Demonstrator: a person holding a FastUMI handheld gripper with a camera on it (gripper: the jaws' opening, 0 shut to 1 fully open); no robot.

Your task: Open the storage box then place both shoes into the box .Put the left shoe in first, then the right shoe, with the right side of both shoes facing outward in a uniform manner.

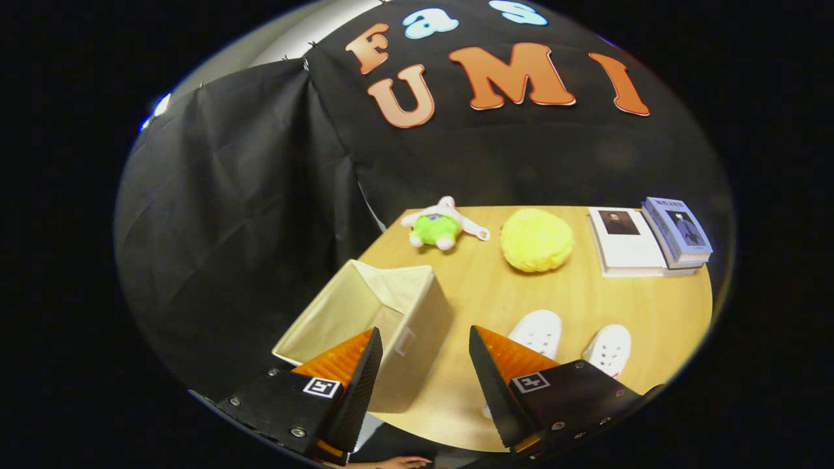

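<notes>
Black cloth is hanging all around the back of the booth, and a round-edged wooden surface [573, 306] is sitting in front of it with a bunch of stuff on it.

The tool [423, 352] is hovering above the near edge of the surface with its fingers spread wide, nothing between them, so it's released and not gripping anything. A hand [391, 462] is peeking in right below the tool, at 6 o'clock from it.

The box [371, 326] is beige fabric and it's sitting open, top facing up, looking empty inside. It's lying just ahead of the left finger, at roughly 11 o'clock from the tool, right at the left edge of the surface.

Two white shoes are resting on the surface side by side, over by the right finger. One shoe [537, 332] is poking out just behind that finger's tip, at about 2 o'clock from the tool, and the other shoe [609, 348] is sitting just to the right of it. Both are partly hidden by the finger, so I can't tell which is left and which is right.

Further back, a green plush [438, 227] is lying at 12 o'clock, a fuzzy yellow ball [536, 240] is next to it at 1 o'clock, and two books [648, 238] are sitting past that at 2 o'clock, well apart from the shoes.
</notes>
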